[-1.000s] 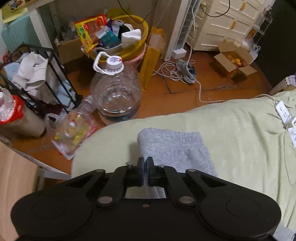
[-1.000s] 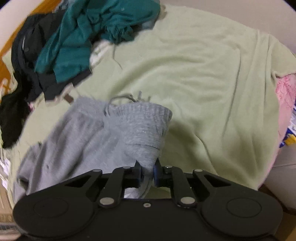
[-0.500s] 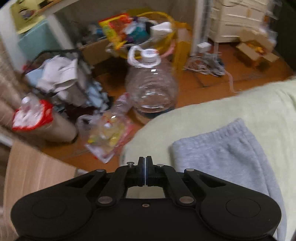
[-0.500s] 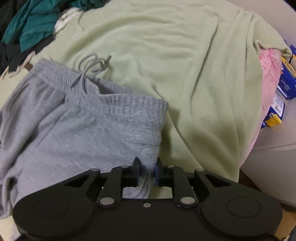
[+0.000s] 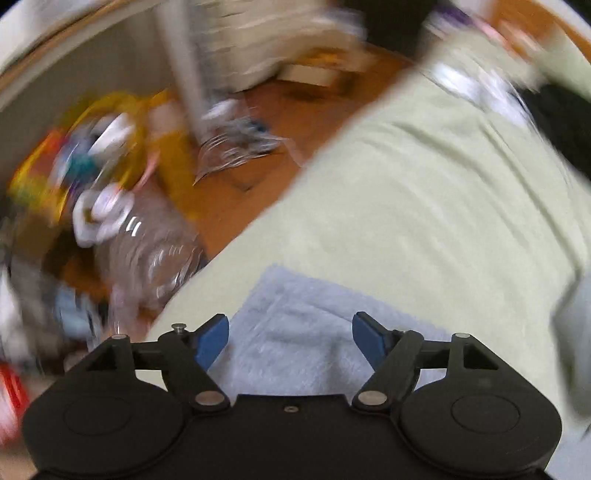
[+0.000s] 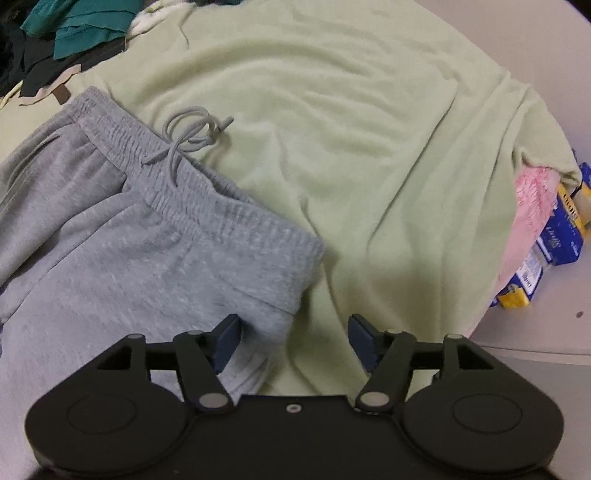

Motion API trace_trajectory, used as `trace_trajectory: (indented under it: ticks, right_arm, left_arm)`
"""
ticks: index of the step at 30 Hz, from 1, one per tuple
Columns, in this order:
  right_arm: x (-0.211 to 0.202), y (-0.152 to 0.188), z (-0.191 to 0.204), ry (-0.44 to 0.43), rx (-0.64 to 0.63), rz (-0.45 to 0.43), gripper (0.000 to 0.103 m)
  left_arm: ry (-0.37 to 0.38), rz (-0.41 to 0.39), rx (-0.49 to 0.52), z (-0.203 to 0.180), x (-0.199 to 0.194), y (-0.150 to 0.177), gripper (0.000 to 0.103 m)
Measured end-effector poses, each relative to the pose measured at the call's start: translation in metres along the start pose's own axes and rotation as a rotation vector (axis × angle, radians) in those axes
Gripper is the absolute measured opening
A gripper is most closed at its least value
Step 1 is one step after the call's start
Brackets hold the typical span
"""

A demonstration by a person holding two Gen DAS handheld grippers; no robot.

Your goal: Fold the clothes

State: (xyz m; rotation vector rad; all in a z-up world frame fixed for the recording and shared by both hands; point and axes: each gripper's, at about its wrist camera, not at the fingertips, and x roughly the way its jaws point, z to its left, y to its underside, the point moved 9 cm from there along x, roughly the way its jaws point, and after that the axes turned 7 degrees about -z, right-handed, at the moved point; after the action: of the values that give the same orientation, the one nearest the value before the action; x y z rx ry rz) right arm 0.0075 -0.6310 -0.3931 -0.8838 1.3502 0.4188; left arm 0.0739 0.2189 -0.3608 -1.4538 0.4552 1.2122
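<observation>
Right gripper: jaws spread wide, nothing held. Its left finger sits over the near corner of the grey sweatpants; the right finger is over bare green blanket. The garment runs from the jaws toward 10 o'clock. The elastic waistband crosses the view on a diagonal from 10 o'clock down to its corner at about 12 o'clock, just past the jaws. The drawstring is knotted at mid-band, at 11 o'clock. The legs run off frame toward 9 o'clock, so the long axis is roughly 3-to-9 across this view. The pants lie flat, front up; whether they are already folded lengthwise I cannot tell.

Left gripper: jaws also wide apart, empty. The view is heavily motion-blurred. A grey cuff or leg end sits right between and under the fingers, at 12 o'clock close in, near the blanket edge. Past it is only blanket.

Judgement: each gripper is nearest its own end of the pants, right at the waistband corner and left at the leg end. Any re-grip turns on that: the fabric is straight ahead and below each pair of jaws.

Far: a pile of teal and black clothes at 10 to 11 o'clock in the right view. Blue boxes off the bed at 3 o'clock. A clear water jug on the floor at 9 to 10 o'clock in the left view.
</observation>
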Motion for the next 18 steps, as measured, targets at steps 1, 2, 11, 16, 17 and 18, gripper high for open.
trace_trajectory:
  ticks: [1,2,11,16,17,18]
  right_arm:
    - [-0.001,-0.002,-0.001,0.005,-0.011,-0.001,0.074]
    - [-0.002,-0.004,-0.002,0.009,-0.022,-0.002,0.075]
    - [-0.032,0.010,0.026,0.027,-0.063,0.014,0.075]
    - [-0.049,0.017,0.042,0.037,-0.085,0.024,0.076]
    - [-0.052,0.019,0.045,0.038,-0.090,0.025,0.076]
    - [-0.055,0.020,0.048,0.040,-0.094,0.027,0.076]
  left_arm:
    - [0.006,0.011,0.051,-0.005,0.005,0.000,0.078]
    - [0.002,0.024,0.104,-0.008,0.014,0.001,0.079]
    - [0.052,0.088,0.255,-0.026,0.061,-0.002,0.084]
    - [0.078,0.127,0.275,-0.015,0.068,0.001,0.045]
    - [0.079,0.127,0.281,-0.012,0.068,0.001,0.016]
    - [0.081,0.128,0.288,-0.008,0.068,0.002,0.004]
